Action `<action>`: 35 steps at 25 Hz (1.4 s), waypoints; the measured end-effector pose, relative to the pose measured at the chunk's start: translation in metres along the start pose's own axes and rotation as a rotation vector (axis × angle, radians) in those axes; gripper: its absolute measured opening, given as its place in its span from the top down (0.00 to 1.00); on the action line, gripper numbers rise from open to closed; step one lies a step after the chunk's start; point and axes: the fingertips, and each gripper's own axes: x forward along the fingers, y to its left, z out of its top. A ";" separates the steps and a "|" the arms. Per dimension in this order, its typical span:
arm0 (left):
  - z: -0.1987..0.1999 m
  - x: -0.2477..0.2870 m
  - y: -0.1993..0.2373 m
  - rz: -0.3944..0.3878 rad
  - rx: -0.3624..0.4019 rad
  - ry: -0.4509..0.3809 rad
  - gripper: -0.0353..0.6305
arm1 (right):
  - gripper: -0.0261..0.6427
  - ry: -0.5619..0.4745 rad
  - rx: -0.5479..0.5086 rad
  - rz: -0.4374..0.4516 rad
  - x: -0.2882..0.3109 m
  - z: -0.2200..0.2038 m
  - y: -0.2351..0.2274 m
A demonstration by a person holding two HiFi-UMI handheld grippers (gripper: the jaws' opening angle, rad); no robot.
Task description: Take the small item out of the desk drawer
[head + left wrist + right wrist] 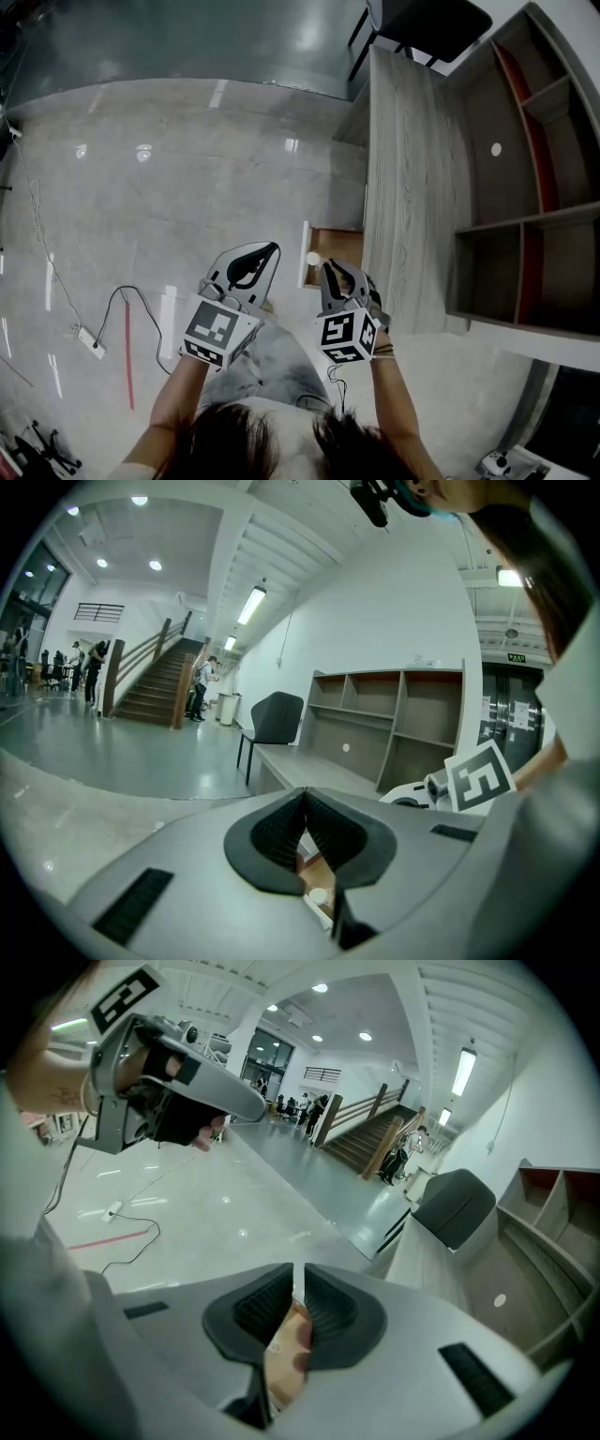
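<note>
The desk drawer (339, 244) stands pulled out from the grey wooden desk (403, 187), and its brown inside shows. A small white round item (312, 259) sits just behind the white drawer front (304, 255); it also shows below the jaws as the small item (319, 895). My left gripper (272, 248) hovers left of the drawer front, shut and empty. My right gripper (328, 266) points into the drawer close beside the item, jaws shut with nothing seen held. The drawer's inside (281, 1358) shows under its jaws.
An open shelf unit (525, 187) lines the desk's far side. A dark chair (422, 23) stands at the desk's end. A cable and power strip (91, 342) lie on the polished floor to my left. A staircase (155, 682) and people are far off.
</note>
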 end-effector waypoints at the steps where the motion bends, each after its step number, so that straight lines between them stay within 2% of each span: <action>1: -0.002 0.003 0.003 0.004 -0.003 0.001 0.92 | 0.92 0.008 -0.008 0.011 0.004 -0.003 0.002; 15: -0.028 0.035 0.018 0.002 -0.018 0.013 0.92 | 0.91 0.107 -0.101 0.110 0.057 -0.038 0.023; 22: -0.038 0.045 0.023 0.009 -0.024 0.018 0.92 | 0.83 0.170 -0.188 0.163 0.078 -0.061 0.033; 35: -0.062 0.056 0.026 0.017 -0.039 0.045 0.92 | 0.74 0.265 -0.319 0.252 0.107 -0.098 0.051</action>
